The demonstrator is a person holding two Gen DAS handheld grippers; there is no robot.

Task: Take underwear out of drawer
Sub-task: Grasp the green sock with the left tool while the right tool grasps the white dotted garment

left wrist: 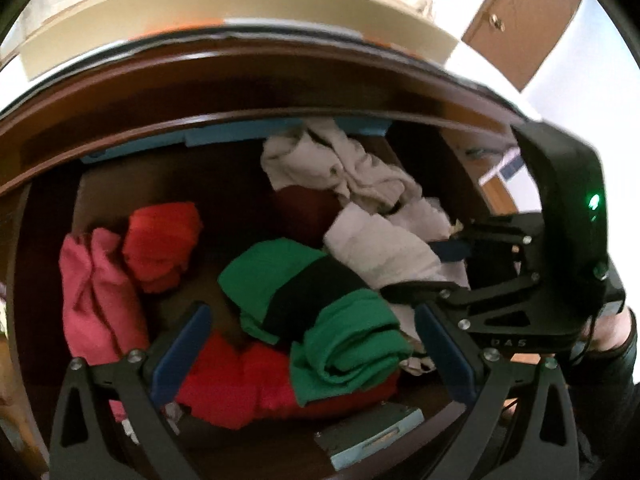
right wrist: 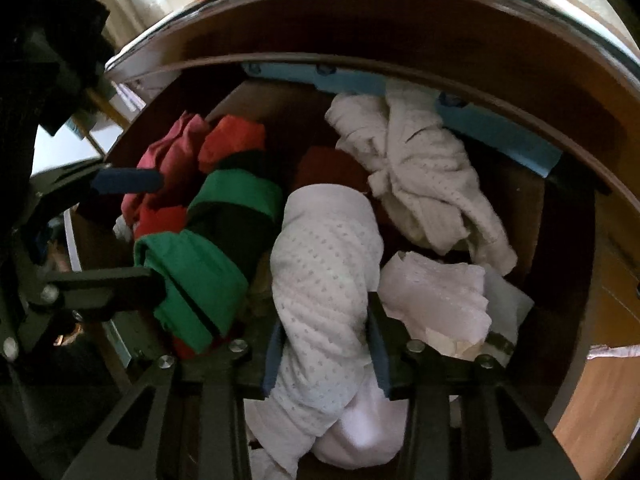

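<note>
The open wooden drawer (left wrist: 248, 92) holds rolled and crumpled underwear. My left gripper (left wrist: 316, 344) is open, its blue pads either side of a green and black roll (left wrist: 348, 340), over red pieces (left wrist: 240, 384). My right gripper (right wrist: 326, 348) is shut on a white dotted roll (right wrist: 324, 276); it also shows in the left wrist view (left wrist: 384, 248), where the right gripper (left wrist: 448, 264) comes in from the right. The left gripper (right wrist: 132, 232) shows at the left of the right wrist view, by the green roll (right wrist: 196, 276).
Pink (left wrist: 96, 292) and red (left wrist: 164, 244) rolls lie at the drawer's left. Crumpled white garments (right wrist: 424, 176) lie at the back right, another white piece (right wrist: 436, 300) to the right of my right gripper. A blue-grey bracket (left wrist: 372, 436) sits on the drawer's front edge.
</note>
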